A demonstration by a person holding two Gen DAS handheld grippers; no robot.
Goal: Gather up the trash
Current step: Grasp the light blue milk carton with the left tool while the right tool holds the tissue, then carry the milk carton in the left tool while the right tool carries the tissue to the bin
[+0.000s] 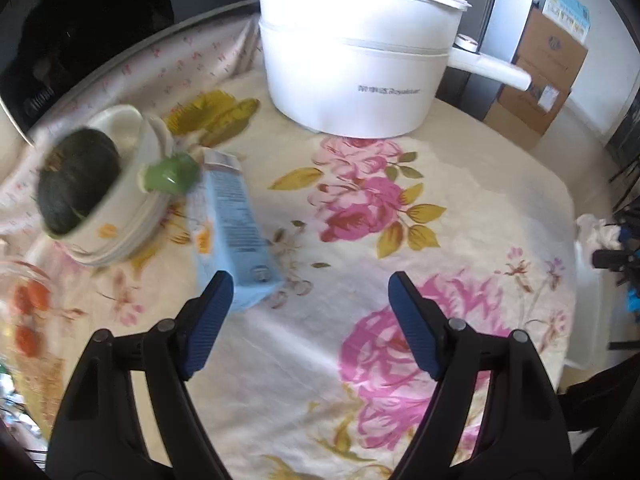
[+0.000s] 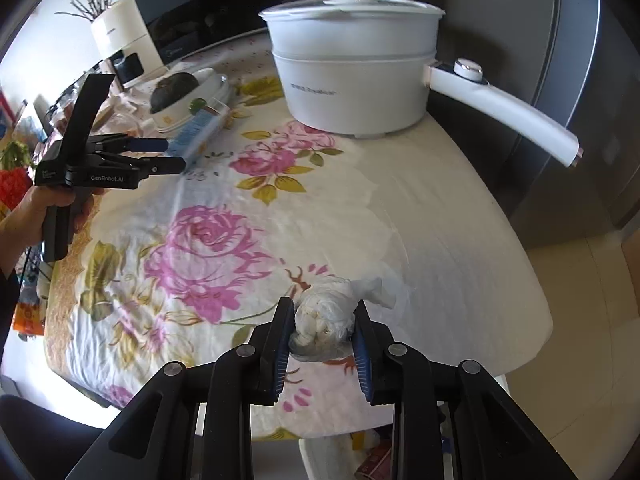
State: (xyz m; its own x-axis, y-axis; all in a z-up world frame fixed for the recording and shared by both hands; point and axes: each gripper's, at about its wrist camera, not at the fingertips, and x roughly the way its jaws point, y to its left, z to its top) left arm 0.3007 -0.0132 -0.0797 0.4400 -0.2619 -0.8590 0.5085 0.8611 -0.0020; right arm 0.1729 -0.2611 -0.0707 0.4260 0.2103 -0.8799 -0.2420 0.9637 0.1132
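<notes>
- Our right tongs (image 2: 322,330) are clamped on a crumpled white wad of plastic (image 2: 326,316), held between the blue pads above the flowered tablecloth (image 2: 248,216).
- Our left tongs (image 1: 310,312) stand apart, gripping nothing; a pale blue carton (image 1: 232,216) lies just beyond the left pad.
- Past the carton sits a bowl (image 1: 120,184).
- Farthest ahead stands a white pot (image 1: 352,68).

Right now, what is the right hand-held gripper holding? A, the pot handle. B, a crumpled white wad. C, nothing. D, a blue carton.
B: the right hand-held gripper is clamped on a crumpled white wad; the carton lies on the table by the left one.
</notes>
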